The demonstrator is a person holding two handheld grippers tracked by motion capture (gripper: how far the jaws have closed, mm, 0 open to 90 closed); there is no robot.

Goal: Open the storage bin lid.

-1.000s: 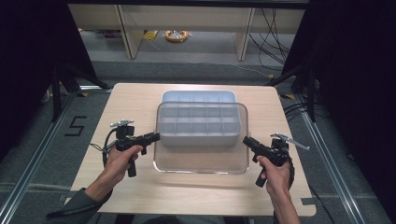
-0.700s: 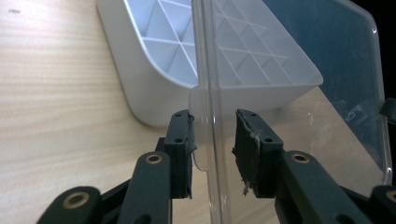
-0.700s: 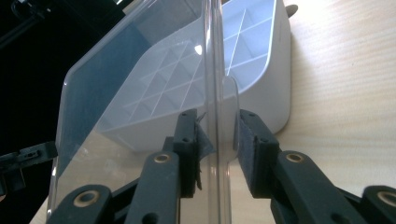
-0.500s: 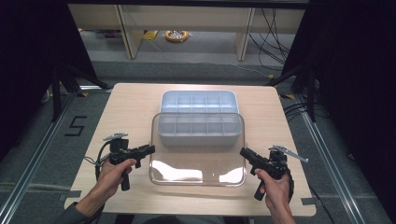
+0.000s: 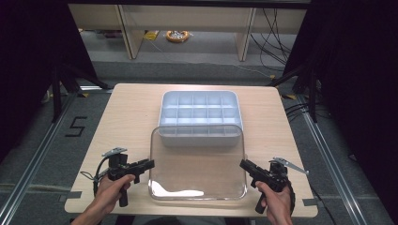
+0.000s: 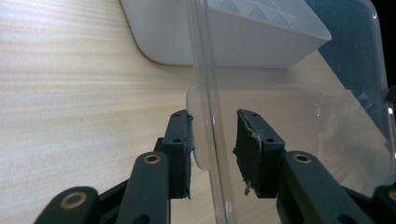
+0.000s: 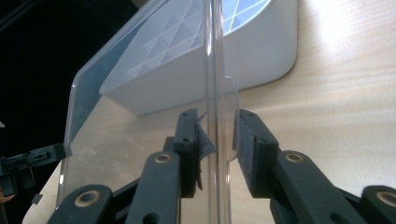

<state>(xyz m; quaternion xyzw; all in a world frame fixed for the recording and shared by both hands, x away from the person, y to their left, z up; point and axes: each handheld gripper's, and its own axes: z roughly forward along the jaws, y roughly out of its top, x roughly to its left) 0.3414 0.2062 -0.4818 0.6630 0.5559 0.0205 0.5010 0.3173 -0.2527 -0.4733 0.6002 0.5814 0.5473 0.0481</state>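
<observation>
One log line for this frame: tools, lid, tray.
left tool: shut on lid left edge | right tool: shut on lid right edge | lid: partly over tray near side

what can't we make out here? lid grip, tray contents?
- Left tongs, left gripper view: whether pads press the clear lid; glare and lid edge hide contact.
- Right tongs, right gripper view: same.
- Compartment tray, high view: cell contents too small; near row behind lid.

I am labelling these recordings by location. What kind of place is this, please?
Probably a lab or workshop recording station, not a home. A bare wooden table stands on grey carpet between dark curtains, with floor rails, loose cables and a taped number on the floor.
</observation>
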